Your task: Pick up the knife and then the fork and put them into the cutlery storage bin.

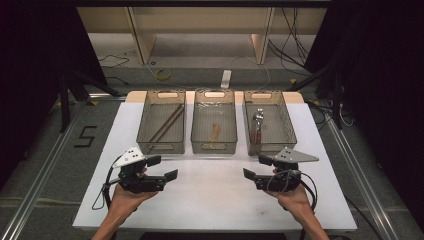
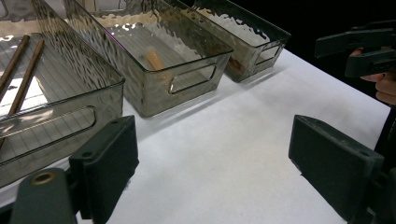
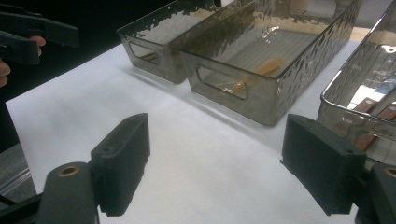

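Floor mark [image 1: 86, 136] reading "5", tools open

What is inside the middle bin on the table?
Inside the middle bin lies one light wooden utensil. Its lower end is blurred behind the bin's rippled tinted wall, so I cannot tell what kind of utensil it is.

Three bins stood side by side at the table's [image 1: 210, 200] far edge. The left bin [image 1: 161, 121] held chopsticks [image 1: 166, 123], the middle bin [image 1: 214, 121] a wooden utensil [image 1: 215, 132], the right bin [image 1: 269, 121] cutlery [image 1: 257, 125]. Both grippers were nearer the person, left gripper [image 1: 165, 167] and right gripper [image 1: 255, 167] well apart.
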`<state>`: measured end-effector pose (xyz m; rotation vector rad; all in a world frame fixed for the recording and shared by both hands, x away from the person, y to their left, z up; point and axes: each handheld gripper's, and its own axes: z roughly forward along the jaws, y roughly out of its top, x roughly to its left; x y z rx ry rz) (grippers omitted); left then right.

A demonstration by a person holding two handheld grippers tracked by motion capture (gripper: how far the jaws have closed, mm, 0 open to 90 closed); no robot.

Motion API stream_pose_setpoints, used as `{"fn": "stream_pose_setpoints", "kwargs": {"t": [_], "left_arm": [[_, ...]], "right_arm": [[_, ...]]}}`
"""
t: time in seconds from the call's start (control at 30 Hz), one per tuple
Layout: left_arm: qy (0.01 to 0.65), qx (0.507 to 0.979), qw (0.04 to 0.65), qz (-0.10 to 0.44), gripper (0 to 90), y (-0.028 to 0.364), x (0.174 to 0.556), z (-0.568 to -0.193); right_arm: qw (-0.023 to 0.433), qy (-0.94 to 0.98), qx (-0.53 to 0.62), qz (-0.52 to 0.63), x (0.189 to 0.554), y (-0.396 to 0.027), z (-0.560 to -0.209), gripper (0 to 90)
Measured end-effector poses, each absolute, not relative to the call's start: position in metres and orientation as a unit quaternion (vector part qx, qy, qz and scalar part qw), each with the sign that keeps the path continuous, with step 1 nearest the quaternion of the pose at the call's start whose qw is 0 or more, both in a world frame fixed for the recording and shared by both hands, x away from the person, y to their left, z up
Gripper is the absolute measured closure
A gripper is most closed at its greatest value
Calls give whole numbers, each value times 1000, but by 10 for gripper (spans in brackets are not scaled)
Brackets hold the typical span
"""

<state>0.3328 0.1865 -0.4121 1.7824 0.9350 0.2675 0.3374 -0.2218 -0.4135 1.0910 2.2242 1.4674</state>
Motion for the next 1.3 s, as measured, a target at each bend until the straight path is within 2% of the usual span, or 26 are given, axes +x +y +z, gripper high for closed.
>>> {"fn": "stream_pose_setpoints", "kwargs": {"t": [0.83,1.3], "left_arm": [[394,742,533,100,150,186,332,-412],[390,745,532,99,150,185,333,-413]], "right_arm": [[148,758,377,511,309,-236,-427,206],[153,757,378,510,310,-237,-427,207]]}}
